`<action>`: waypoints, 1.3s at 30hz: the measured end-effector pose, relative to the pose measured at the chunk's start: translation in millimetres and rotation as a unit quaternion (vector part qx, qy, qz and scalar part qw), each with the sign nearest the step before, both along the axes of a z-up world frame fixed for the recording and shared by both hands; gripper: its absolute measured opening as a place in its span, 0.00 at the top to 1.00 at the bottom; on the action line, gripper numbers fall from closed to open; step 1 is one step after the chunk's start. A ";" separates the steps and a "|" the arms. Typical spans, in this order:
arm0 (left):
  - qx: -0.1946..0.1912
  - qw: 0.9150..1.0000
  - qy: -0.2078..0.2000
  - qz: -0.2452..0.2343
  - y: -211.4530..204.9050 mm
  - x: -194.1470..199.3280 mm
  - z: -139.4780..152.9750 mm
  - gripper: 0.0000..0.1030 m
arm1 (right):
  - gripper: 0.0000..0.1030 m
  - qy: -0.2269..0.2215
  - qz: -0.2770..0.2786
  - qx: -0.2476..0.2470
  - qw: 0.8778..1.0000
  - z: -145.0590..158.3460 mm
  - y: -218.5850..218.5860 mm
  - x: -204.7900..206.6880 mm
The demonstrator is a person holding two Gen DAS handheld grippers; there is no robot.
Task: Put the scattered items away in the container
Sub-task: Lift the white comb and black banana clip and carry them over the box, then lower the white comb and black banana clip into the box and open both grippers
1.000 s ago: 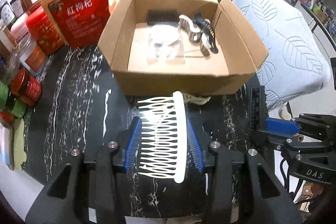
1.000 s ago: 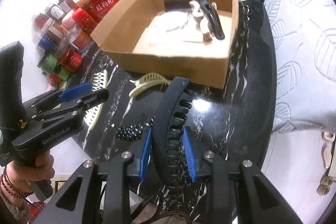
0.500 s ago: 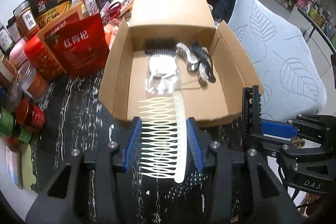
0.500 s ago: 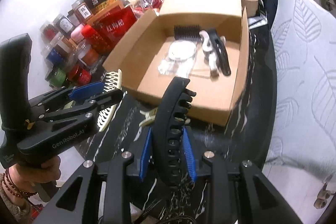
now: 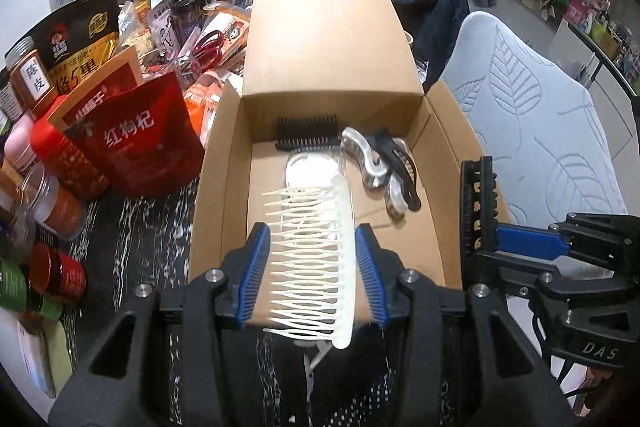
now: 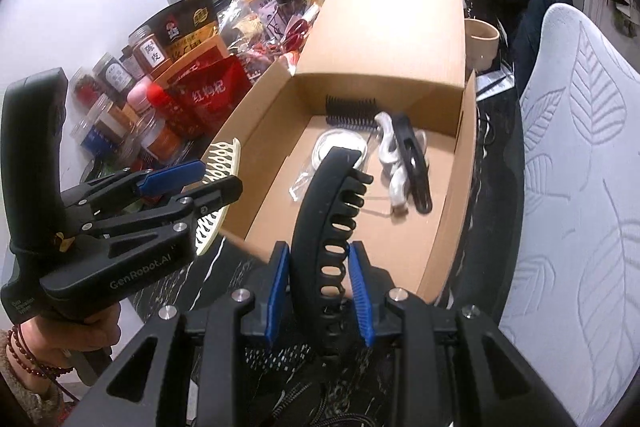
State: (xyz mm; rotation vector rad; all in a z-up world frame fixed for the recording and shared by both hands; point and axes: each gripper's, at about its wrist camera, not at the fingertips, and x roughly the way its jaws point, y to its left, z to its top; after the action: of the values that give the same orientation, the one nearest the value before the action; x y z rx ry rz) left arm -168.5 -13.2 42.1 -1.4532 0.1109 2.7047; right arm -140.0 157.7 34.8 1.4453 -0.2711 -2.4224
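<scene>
Left gripper (image 5: 310, 257) clamps a cream comb (image 5: 316, 259); right gripper (image 6: 320, 281) a black clip (image 6: 326, 227).

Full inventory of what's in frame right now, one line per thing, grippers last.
Open cardboard box: 1, brown, on the dark marbled table.
Black toothed comb: 1, against the box's far wall.
Clear packet with a white disc: 1, box floor.
Hair claws: about 3, clear, pearly and black, box's right side.
Cream side comb: 1, held over the box's near edge.
Long black hair clip: 1, held over the box.
Food packets and jars: many, mostly red, left of the box.
Leaf-patterned chair: 1, white, right.
Left gripper: shut on the cream comb.
Right gripper: shut on the black clip.
</scene>
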 end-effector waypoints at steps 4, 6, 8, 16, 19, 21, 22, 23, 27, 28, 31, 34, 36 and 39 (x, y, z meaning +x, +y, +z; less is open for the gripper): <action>0.000 1.000 -0.004 0.000 1.8 -19.4 -3.5 0.59 | 0.71 -0.002 0.000 0.000 1.000 -2.2 5.0 -21.0; -0.001 1.000 -0.008 -0.001 2.8 -31.5 -6.7 0.59 | 0.71 -0.004 0.001 -0.001 1.000 -3.9 7.9 -31.5; -0.002 1.000 -0.011 -0.001 3.2 -41.5 -9.5 0.59 | 0.71 -0.006 0.002 0.000 1.000 -6.4 11.2 -42.8; -0.005 1.000 -0.026 -0.006 8.1 -91.5 -23.2 0.59 | 0.71 -0.020 0.005 -0.002 1.000 -20.2 23.5 -90.1; -0.003 1.000 -0.028 -0.007 9.9 -110.4 -29.0 0.59 | 0.71 -0.024 0.008 -0.001 1.000 -25.6 26.8 -107.0; -0.003 1.000 -0.029 -0.010 11.6 -121.0 -32.5 0.59 | 0.71 -0.027 0.008 0.000 1.000 -28.9 29.3 -116.6; -0.004 1.000 -0.029 -0.011 13.1 -126.8 -34.4 0.59 | 0.71 -0.028 0.009 0.001 1.000 -30.8 30.0 -121.9; -0.004 1.000 -0.028 -0.013 12.8 -131.1 -35.2 0.59 | 0.71 -0.028 0.012 0.002 1.000 -33.1 30.0 -126.4; -0.007 0.999 -0.030 -0.019 14.9 -144.7 -43.7 0.59 | 0.71 -0.031 0.018 0.008 0.999 -40.9 28.9 -141.1; -0.009 0.999 -0.032 -0.021 15.3 -147.6 -46.1 0.59 | 0.71 -0.032 0.018 0.010 0.999 -42.3 28.3 -143.8; -0.012 0.999 -0.038 -0.024 15.3 -154.2 -53.6 0.59 | 0.71 -0.036 0.020 0.013 0.999 -47.5 25.9 -150.3; -0.014 0.999 -0.044 -0.026 14.2 -157.3 -59.6 0.59 | 0.71 -0.038 0.022 0.018 0.999 -52.2 23.3 -155.6; -0.018 0.998 -0.049 -0.027 13.3 -159.2 -64.9 0.59 | 0.71 -0.041 0.022 0.021 0.999 -55.3 22.2 -158.9; -0.018 0.998 -0.056 -0.026 11.4 -161.7 -71.3 0.59 | 0.71 -0.049 0.022 0.022 0.998 -61.0 20.4 -163.0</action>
State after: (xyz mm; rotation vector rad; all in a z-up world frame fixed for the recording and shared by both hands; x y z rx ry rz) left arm -330.2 -1.8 -29.2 -1.5861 0.1885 2.5872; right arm -303.0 178.1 -26.2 1.5739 -0.2056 -2.3409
